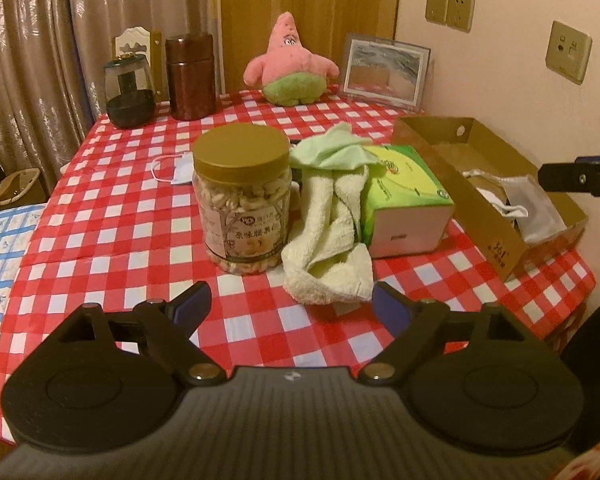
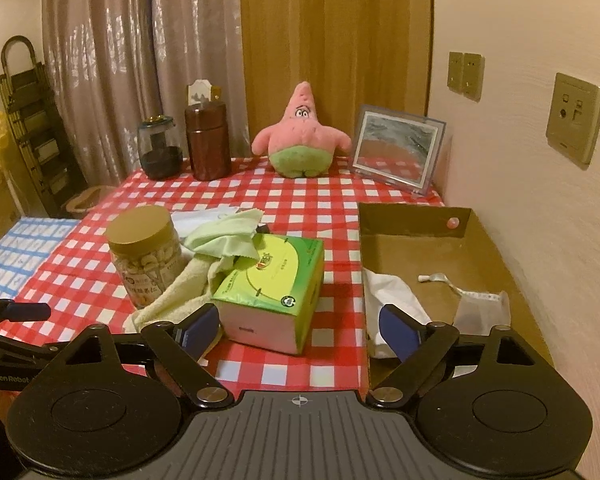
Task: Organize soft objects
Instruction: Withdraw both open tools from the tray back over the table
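Seen at the right edge of the checked tabletop: an open cardboard box, holding a white cloth at its near left corner, a small translucent pouch beside that, and a white drawstring cord; far end of the box bare.

Left-centre: a clear plastic jar under a gold lid, filled nearly to the top with pale nuts. Touching the jar's right side, a cream towel draped down onto the tabletop, topped by a light green cloth. Just beside both, a green tissue box, closed. Behind the jar, a face mask lying flat.

Along the far edge: a dark glass jar, a brown canister, a pink star plush sitting upright, a framed picture.

Left hand-held gripper spread wide over the near edge just short of the towel, gripping nothing. Right hand-held gripper likewise wide apart and empty, straddling the tissue box's near corner and the cardboard box's near left wall.
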Tool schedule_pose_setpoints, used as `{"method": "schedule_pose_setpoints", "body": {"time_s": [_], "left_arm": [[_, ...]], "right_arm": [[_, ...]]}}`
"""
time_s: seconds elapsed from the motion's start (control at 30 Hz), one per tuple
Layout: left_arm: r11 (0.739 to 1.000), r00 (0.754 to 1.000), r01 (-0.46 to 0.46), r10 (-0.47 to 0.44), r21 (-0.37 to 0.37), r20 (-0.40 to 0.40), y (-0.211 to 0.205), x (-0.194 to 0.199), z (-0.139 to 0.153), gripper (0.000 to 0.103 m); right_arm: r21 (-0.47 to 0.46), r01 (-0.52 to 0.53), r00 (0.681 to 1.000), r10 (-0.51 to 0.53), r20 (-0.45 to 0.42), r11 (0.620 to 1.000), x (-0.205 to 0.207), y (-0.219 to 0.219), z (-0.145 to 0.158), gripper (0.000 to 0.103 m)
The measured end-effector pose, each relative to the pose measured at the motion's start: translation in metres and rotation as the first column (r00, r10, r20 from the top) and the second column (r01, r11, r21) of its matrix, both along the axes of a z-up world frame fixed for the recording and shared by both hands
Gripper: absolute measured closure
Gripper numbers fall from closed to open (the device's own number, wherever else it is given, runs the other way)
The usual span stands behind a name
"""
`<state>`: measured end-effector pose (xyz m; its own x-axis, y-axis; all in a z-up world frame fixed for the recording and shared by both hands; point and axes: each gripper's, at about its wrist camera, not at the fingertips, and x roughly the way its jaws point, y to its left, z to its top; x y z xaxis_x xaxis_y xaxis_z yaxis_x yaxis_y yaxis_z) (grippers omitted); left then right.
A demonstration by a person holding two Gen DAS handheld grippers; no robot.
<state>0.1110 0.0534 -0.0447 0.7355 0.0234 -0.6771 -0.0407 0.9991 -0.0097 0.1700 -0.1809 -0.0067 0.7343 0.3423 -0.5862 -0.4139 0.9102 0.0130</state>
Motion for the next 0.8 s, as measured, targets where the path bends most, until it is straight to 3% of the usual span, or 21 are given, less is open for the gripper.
{"method": "schedule_pose_setpoints", "body": {"time_s": [0.8], "left_arm": [[0.995,0.991,0.094,-0.095,-0.015,-0.094,0.009,0.022,-0.035,0.017]], "right_arm": [[-0.109,-0.100,0.995,0.098,-0.024,0.989,0.029,0.036,-0.022,0.016]]}}
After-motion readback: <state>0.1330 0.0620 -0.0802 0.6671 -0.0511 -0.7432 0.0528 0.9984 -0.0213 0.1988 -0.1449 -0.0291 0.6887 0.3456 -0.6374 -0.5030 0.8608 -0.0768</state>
